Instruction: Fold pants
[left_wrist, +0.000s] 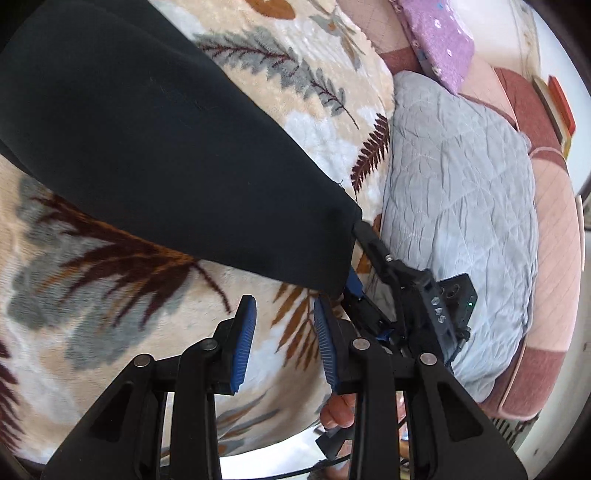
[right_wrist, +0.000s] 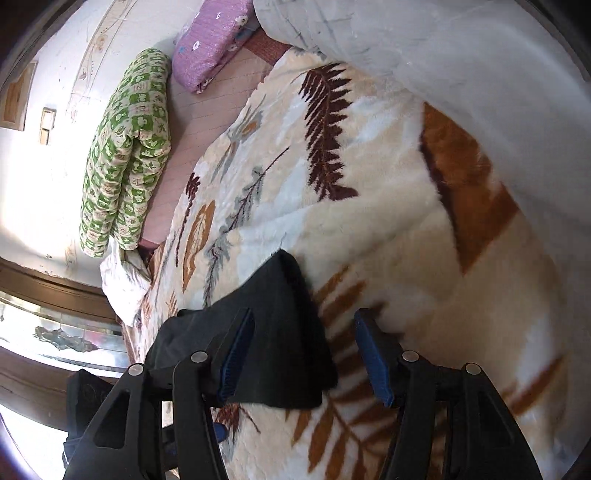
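I see the leaf-patterned blanket (left_wrist: 122, 317) filling both views, with the black pants (left_wrist: 147, 155) lying flat on it. My left view alone shows the grey quilt (left_wrist: 461, 192) beside them and my right gripper (left_wrist: 354, 258) at the pants' hem. My right view alone shows a green checked cushion (right_wrist: 125, 155). The left gripper (left_wrist: 284, 314) hangs open over bare blanket. The right gripper (right_wrist: 304, 332) is open, pants edge between its pads, unpressed.
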